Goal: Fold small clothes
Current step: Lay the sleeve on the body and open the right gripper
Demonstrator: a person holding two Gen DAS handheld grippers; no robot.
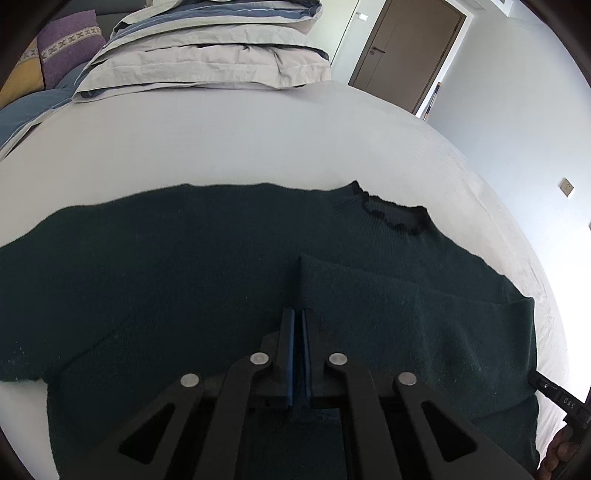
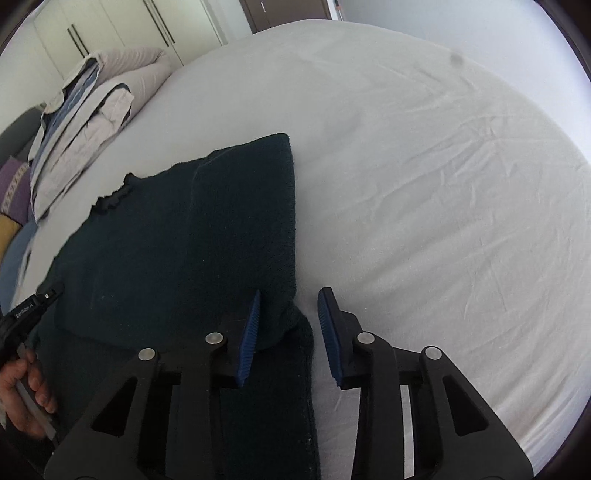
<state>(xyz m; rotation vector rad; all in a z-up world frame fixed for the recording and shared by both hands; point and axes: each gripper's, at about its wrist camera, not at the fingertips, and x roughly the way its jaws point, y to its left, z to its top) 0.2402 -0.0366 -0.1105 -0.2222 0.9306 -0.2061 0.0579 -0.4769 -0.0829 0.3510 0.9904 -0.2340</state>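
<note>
Knitwear in dark green, a small wool sweater [image 1: 221, 266] with a ribbed collar, lies spread flat on a pale grey bed sheet [image 1: 221, 147], its collar toward the far edge and one sleeve folded back across the body. From the left wrist view, the left gripper [image 1: 298, 317] points down at the sweater's middle with its blue-padded jaws pressed together; whether any fabric is pinched between the pads cannot be told, since the tips merge with the dark knit at the edge of the folded sleeve. From the right wrist view, the right gripper [image 2: 290, 299] hovers at the sweater's near right edge, its jaws parted with a clear gap. Its left finger [image 2: 249, 332] lies against a rounded fold of the knit, which bulges into the gap, while the other finger sits over bare sheet, apart from the cloth. A person's hand [image 2: 26, 391] grasps the handle of the other tool at the lower left of that view. At the head of the bed sits a stack of folded beige and blue-striped bedding [image 1: 207, 48], with a purple cushion [image 1: 68, 44] beside it. Behind stand a brown door [image 1: 406, 51] and white wardrobe doors [image 2: 122, 26].
</note>
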